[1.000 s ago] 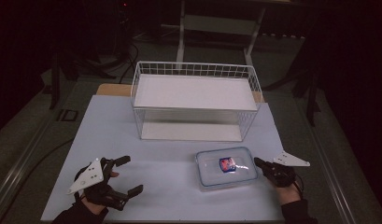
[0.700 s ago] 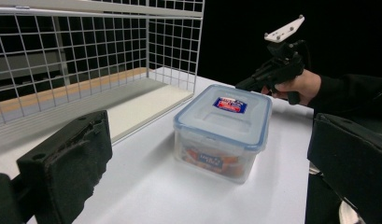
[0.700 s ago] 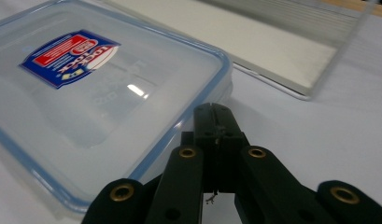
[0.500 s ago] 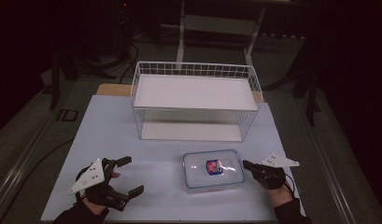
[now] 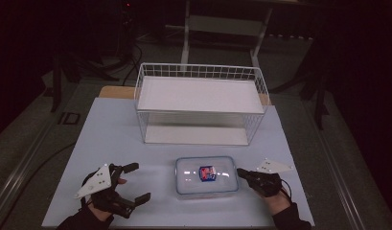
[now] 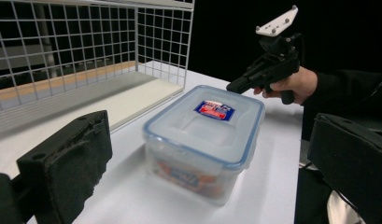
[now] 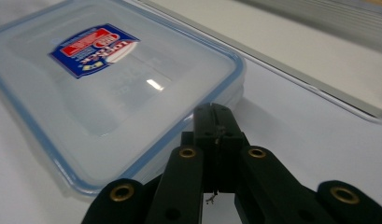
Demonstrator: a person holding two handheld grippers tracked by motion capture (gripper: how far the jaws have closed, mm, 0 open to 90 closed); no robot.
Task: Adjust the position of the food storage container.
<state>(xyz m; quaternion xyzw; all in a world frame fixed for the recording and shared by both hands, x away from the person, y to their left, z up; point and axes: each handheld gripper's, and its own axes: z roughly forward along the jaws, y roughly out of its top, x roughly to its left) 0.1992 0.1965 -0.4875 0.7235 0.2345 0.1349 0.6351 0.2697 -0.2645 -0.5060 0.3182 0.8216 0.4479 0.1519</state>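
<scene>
The clear lidded container [image 5: 206, 175] lies flat on the white table [image 5: 112, 139], near your edge and a little right of the middle, its blue-rimmed lid [image 7: 109, 79] carrying a red-and-blue label [image 5: 207, 173]; something with orange and blue print shows through its side wall in the left gripper view, though the plastic is too cloudy to say what it is. Your right gripper [image 5: 241, 173] sits just off the container's right end with its jaws pressed together, their tips at the lid's rim; the right gripper view cannot settle whether they touch it. Your left gripper [image 5: 138, 182] rests well to the container's left, jaws spread wide with nothing between them, aimed across at the container. Behind the container stands a white wire basket [image 5: 201, 72] with a pale flat floor, open at the top. The room beyond the table is dark, with stand legs and cables on the floor. Your right hand [image 6: 291, 84] grips its handle low over the table, dark sleeve trailing back toward you; your left hand [image 5: 95, 203] lies near the front edge.
</scene>
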